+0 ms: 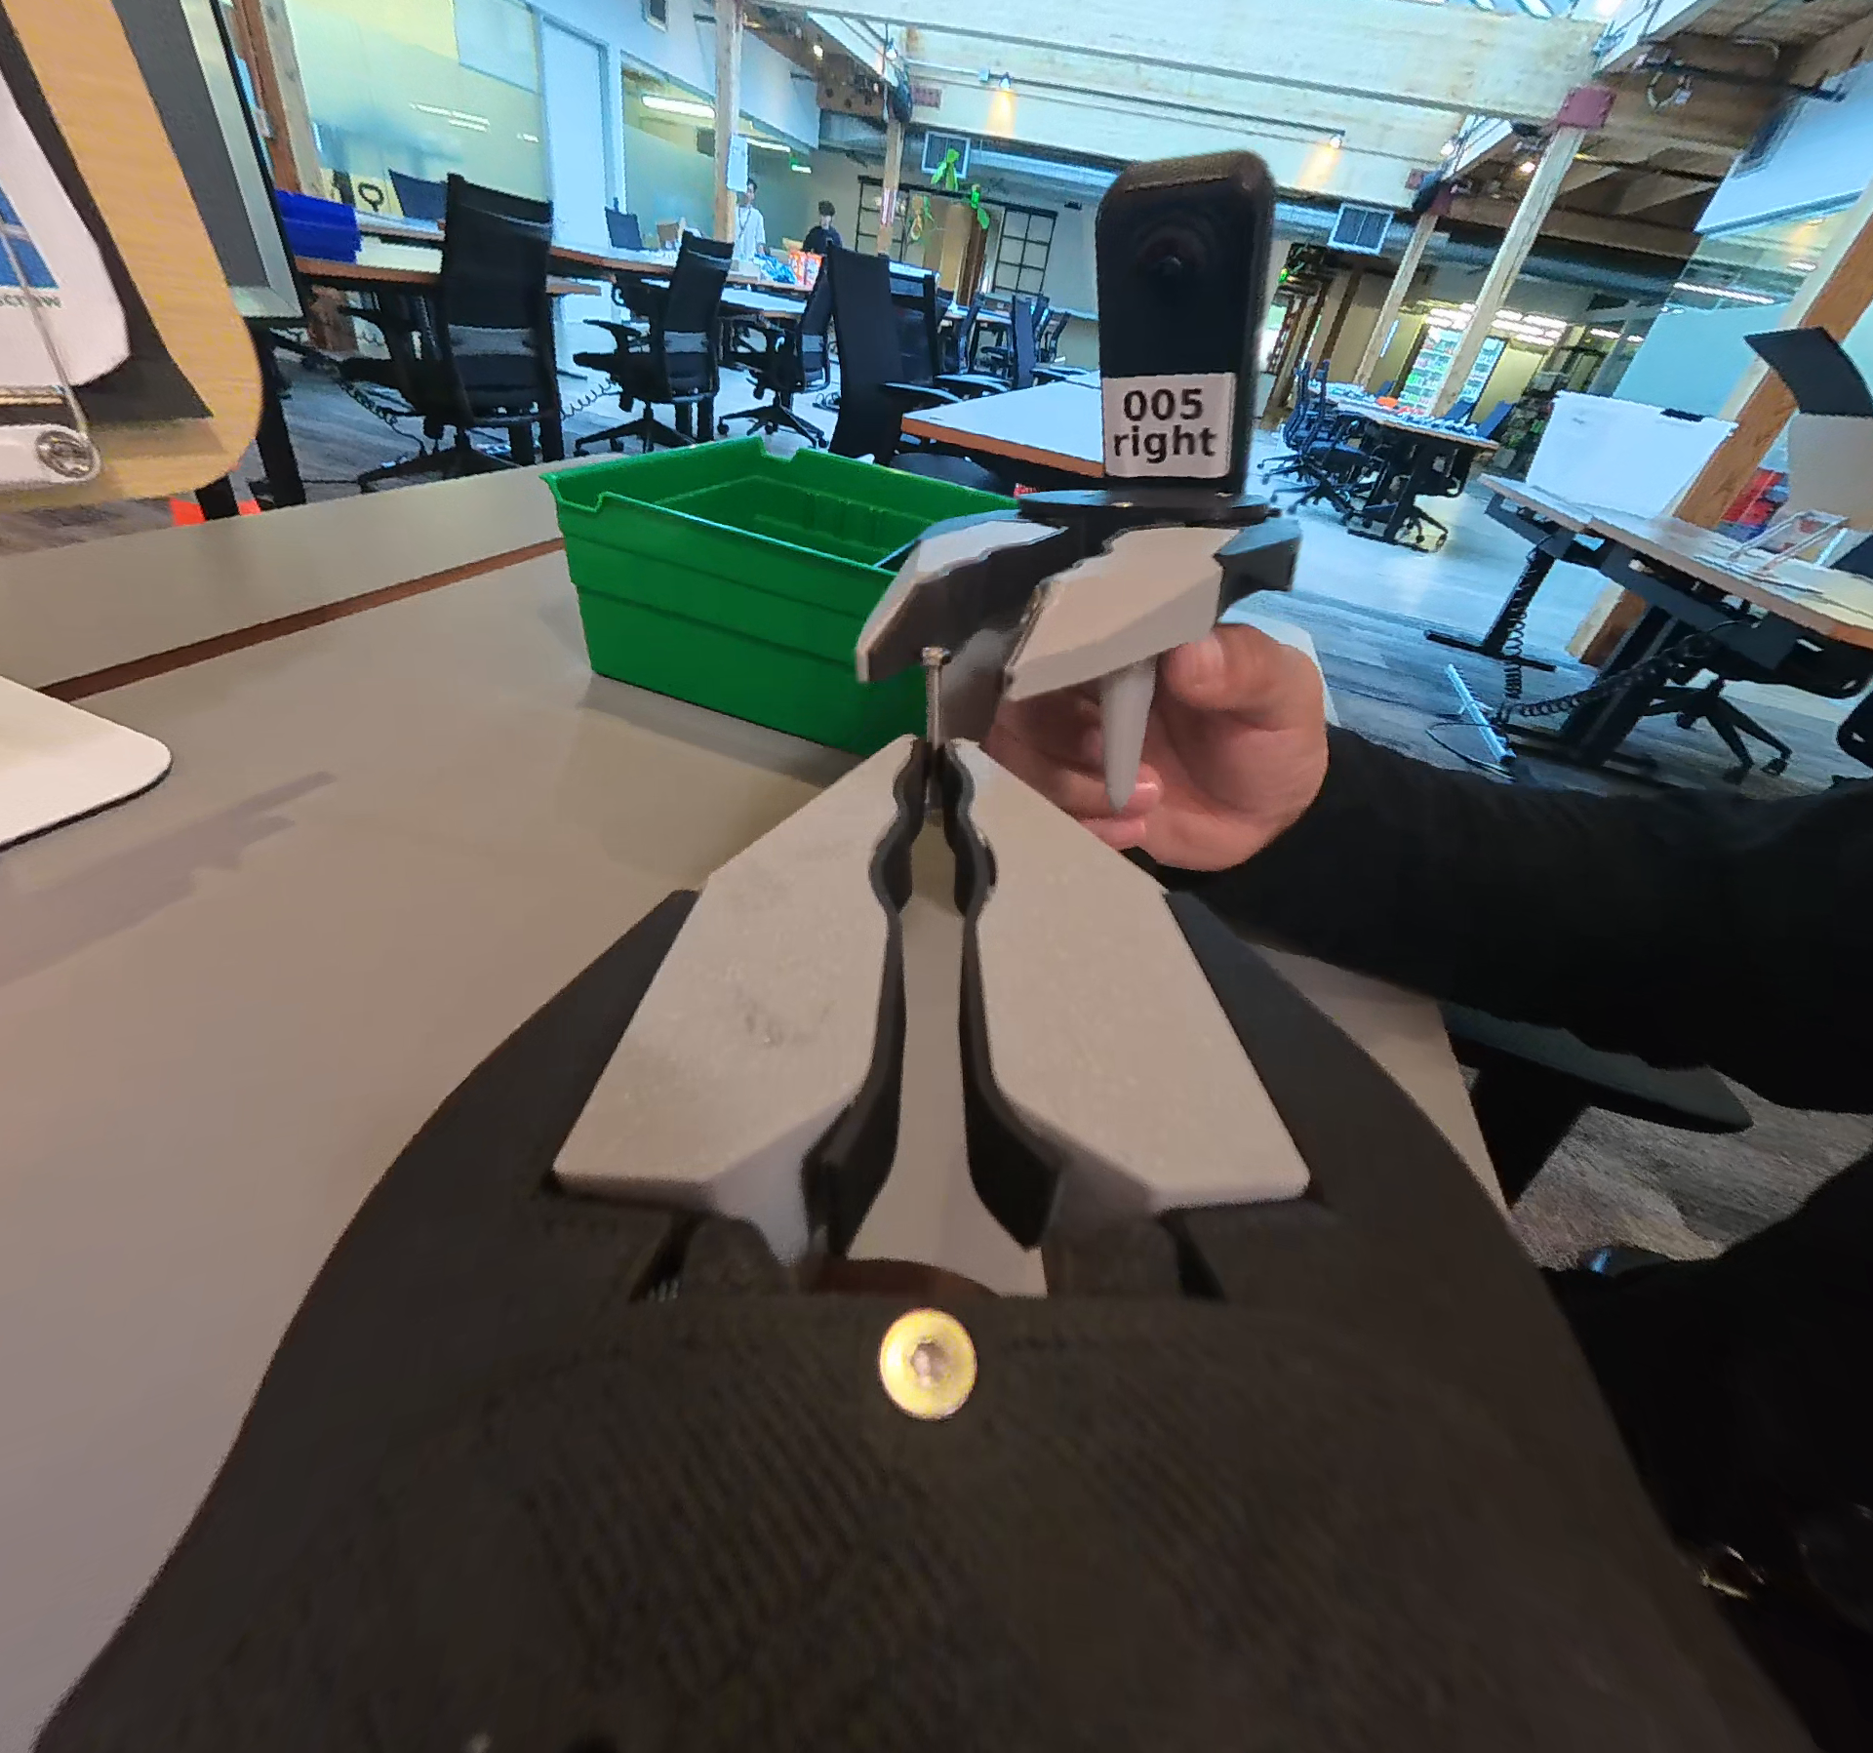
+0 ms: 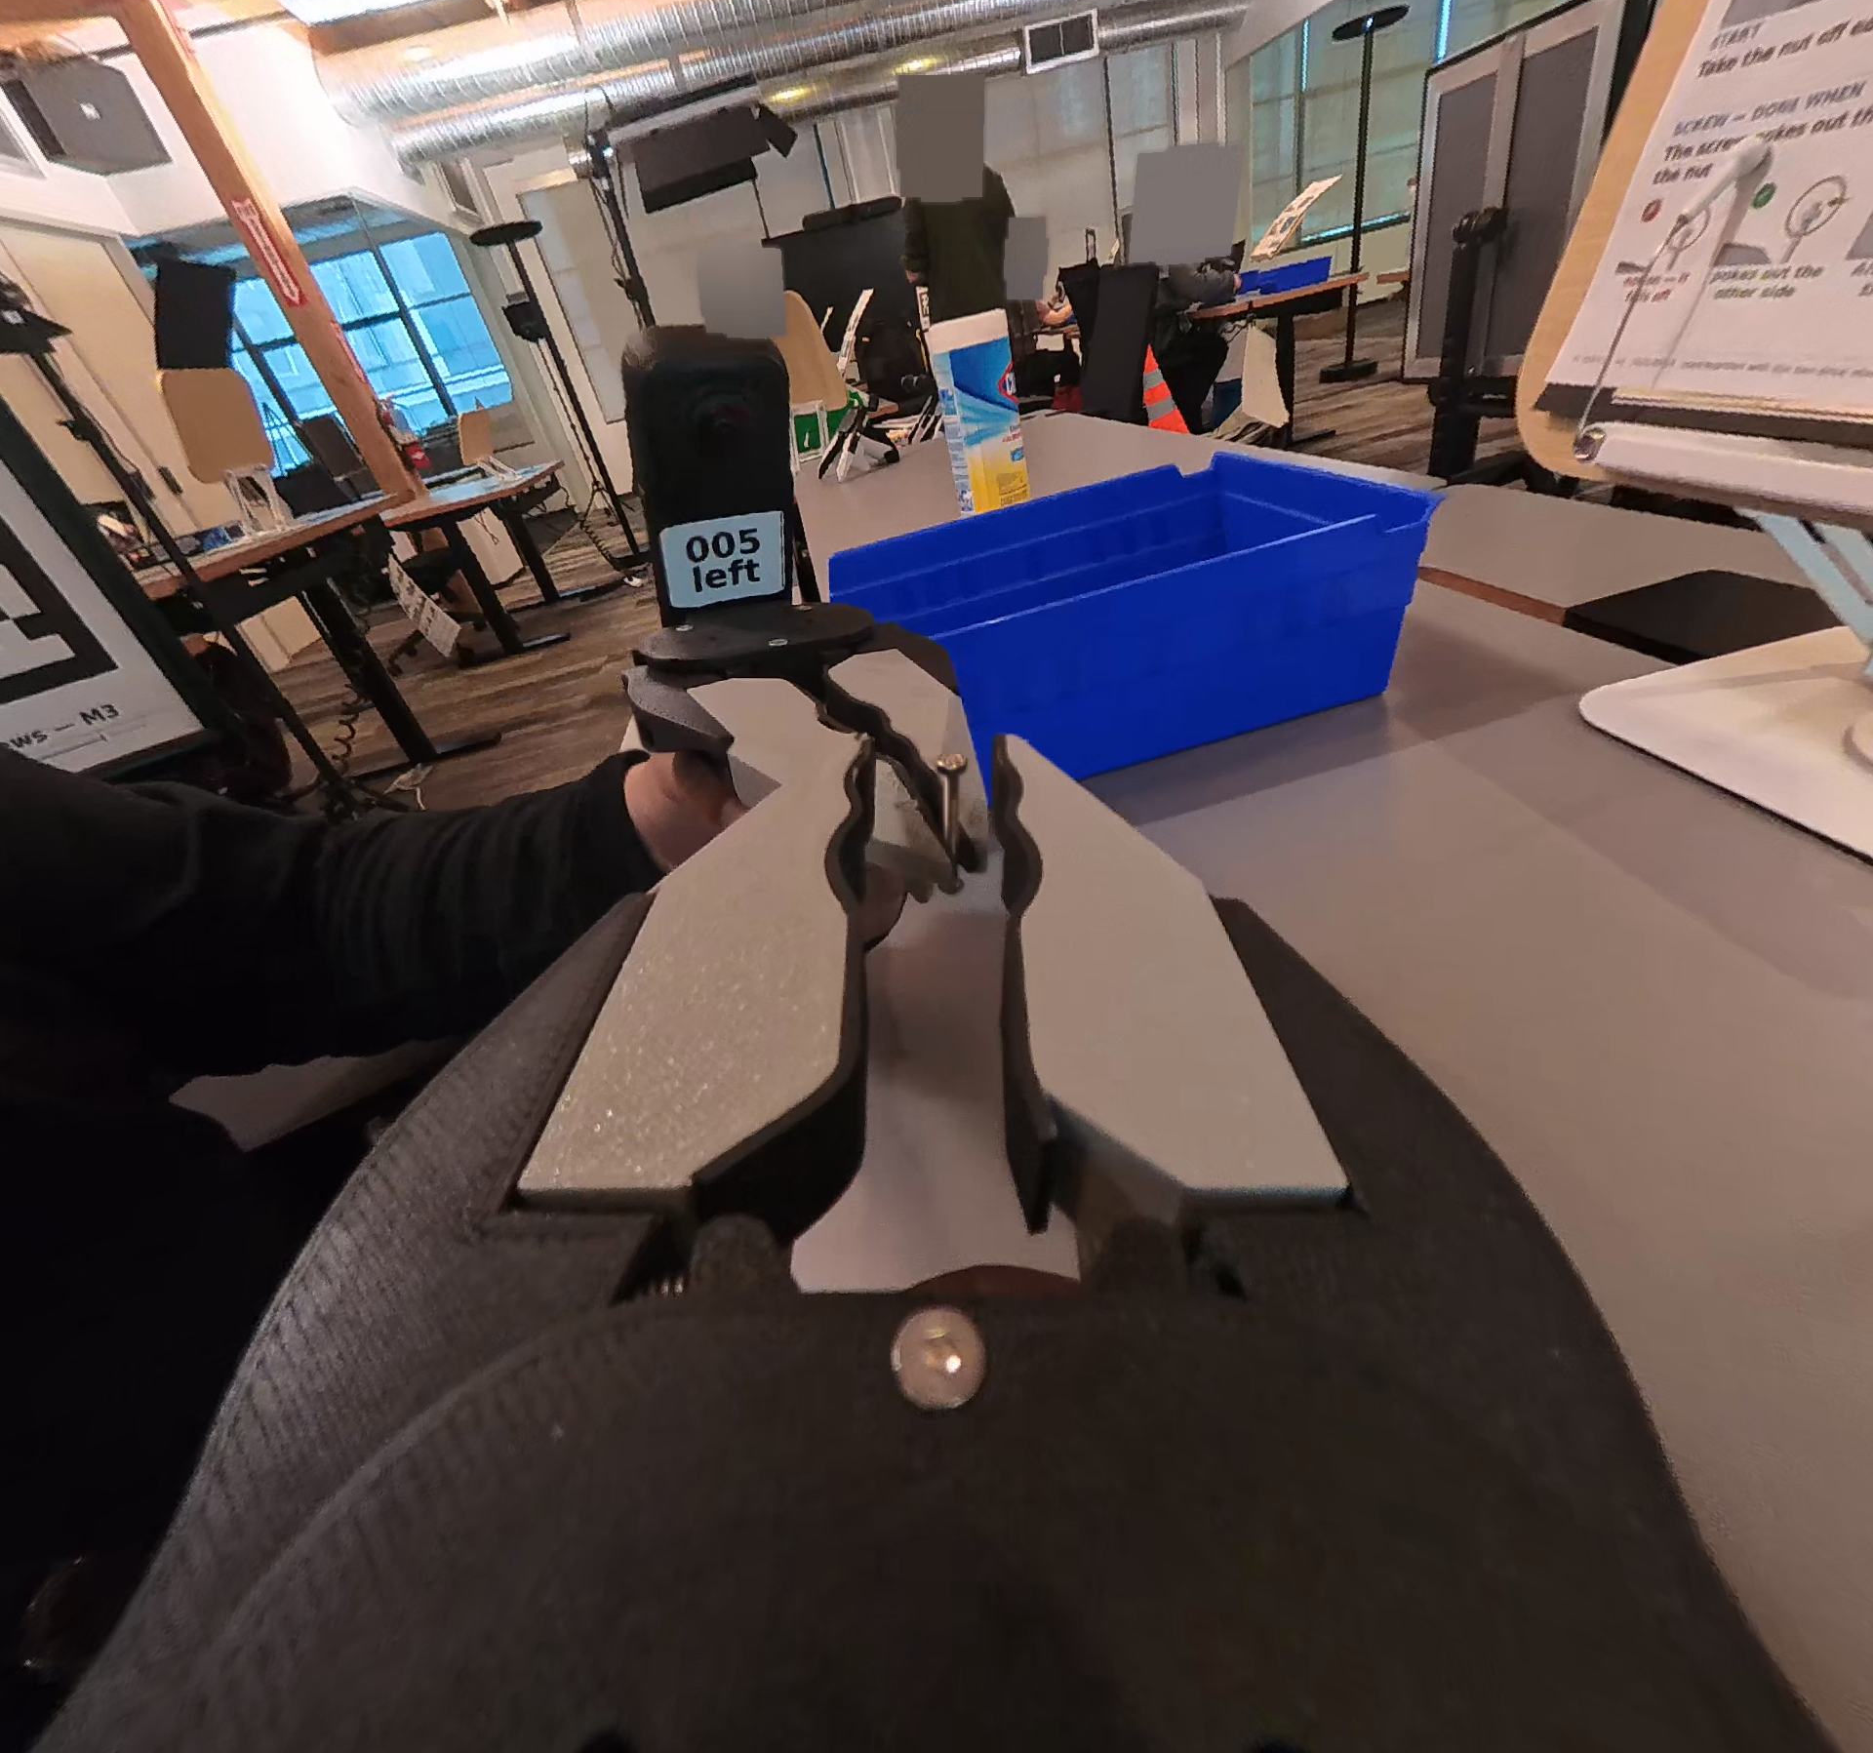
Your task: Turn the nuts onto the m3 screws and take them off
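Note:
A thin metal m3 screw [image 1: 931, 701] stands upright, head up, above the grey table [image 1: 304, 843]. My left gripper [image 1: 930, 764] is shut on its lower end. The grip point is hidden between the fingertips, and I cannot make out a nut there. My right gripper [image 2: 932, 754] is open, with its two fingers on either side of the screw [image 2: 951, 812] near the head, apart from it. The right gripper also shows in the left wrist view [image 1: 943, 673], held by a hand. The left gripper also shows in the right wrist view [image 2: 953, 878].
A green bin [image 1: 730, 589] stands on the table behind the grippers in the left wrist view. A blue bin [image 2: 1166, 620] stands behind them in the right wrist view. An instruction sheet on a stand [image 2: 1723, 184] with a white base [image 2: 1723, 742] is at the right. A wipes canister [image 2: 978, 407] stands behind the blue bin.

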A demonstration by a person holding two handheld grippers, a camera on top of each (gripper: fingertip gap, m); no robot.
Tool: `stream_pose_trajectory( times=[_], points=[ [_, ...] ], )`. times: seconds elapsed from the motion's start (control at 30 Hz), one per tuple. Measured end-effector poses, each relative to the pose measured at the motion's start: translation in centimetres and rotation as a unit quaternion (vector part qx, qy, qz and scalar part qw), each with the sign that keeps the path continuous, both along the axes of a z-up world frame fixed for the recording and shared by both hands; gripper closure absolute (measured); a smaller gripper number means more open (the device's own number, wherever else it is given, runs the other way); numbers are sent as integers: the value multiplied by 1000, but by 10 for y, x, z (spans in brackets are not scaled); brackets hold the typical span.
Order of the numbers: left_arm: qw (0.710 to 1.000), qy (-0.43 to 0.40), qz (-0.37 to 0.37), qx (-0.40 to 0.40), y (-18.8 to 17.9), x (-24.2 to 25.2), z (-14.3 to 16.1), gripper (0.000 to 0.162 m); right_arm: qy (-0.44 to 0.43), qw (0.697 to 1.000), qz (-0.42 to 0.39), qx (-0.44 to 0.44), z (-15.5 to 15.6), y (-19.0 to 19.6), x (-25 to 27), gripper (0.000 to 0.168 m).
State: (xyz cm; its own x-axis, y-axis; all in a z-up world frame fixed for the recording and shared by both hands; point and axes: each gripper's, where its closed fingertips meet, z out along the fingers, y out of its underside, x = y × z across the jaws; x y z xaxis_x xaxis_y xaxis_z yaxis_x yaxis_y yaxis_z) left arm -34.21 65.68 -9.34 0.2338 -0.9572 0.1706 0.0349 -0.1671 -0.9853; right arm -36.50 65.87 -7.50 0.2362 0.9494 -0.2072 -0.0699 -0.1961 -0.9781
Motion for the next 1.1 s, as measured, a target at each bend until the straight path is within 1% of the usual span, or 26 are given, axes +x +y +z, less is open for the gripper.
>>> stream_pose_trajectory(
  times=[0.13, 0.27, 0.67, 0.87, 1.1],
  points=[
    [1000, -6, 6, 6, 1, -3, 3, 162, 17, 1000, 7, 12, 7, -4, 4, 149],
    [1000, -3, 8, 15, 0, -3, 4, 162, 8, 999, 3, 31, 7, -7, 1, 147],
    [1000, 6, 2, 24, -4, 3, 2, 162, 8, 1000, 11, 28, 6, -10, -8, 147],
    [999, 10, 10, 33, -2, 2, 2, 162, 12, 1000, 3, 25, 8, -6, -2, 149],
    [997, 41, 33, 50, 3, 0, -4, 162, 7, 999, -12, 29, 9, -1, 9, 151]
  ],
)
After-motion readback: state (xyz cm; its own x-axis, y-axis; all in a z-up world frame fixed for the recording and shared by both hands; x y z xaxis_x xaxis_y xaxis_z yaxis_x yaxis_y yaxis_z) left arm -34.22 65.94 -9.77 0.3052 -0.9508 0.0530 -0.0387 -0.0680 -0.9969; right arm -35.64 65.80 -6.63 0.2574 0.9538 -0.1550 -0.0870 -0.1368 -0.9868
